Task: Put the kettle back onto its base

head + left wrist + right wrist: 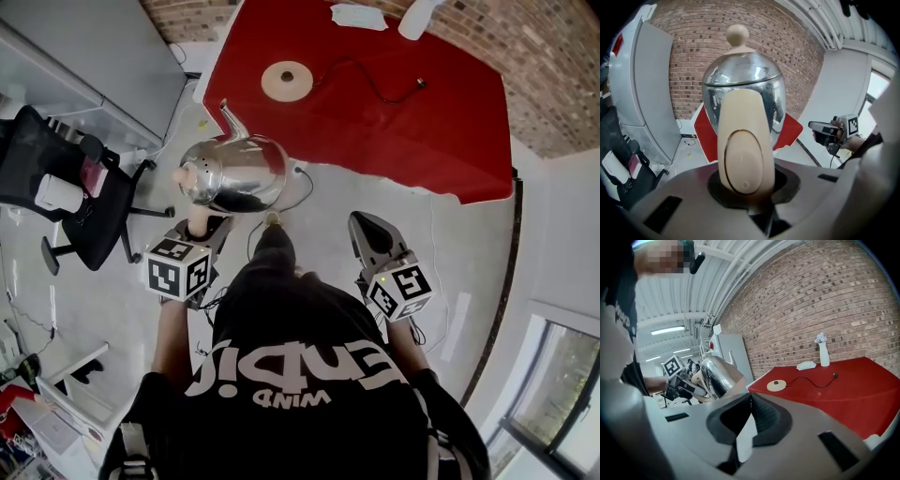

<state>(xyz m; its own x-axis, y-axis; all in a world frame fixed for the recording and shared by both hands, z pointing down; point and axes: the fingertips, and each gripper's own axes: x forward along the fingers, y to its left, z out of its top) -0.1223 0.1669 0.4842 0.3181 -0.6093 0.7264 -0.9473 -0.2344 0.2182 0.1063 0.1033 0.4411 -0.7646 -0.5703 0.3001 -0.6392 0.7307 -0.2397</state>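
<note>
A chrome kettle (234, 173) with a beige knob and handle hangs in the air over the grey floor, short of the red table (450, 141). My left gripper (202, 228) is shut on the beige handle (743, 154), and the kettle body (743, 84) rises upright beyond its jaws. The round beige base (286, 80) lies on the red table's far left part, with a black cord (384, 89) trailing to its right. In the right gripper view the base (776, 385) shows past the kettle (717, 373). My right gripper (364, 223) is shut and empty, level with the kettle to its right.
A black office chair (66, 187) stands on the left, with a tall white cabinet (94, 56) behind it. A white vase (824, 352) and a white cloth (806, 365) sit at the table's far edge against the brick wall. A thin cable lies on the floor near the table corner (300, 178).
</note>
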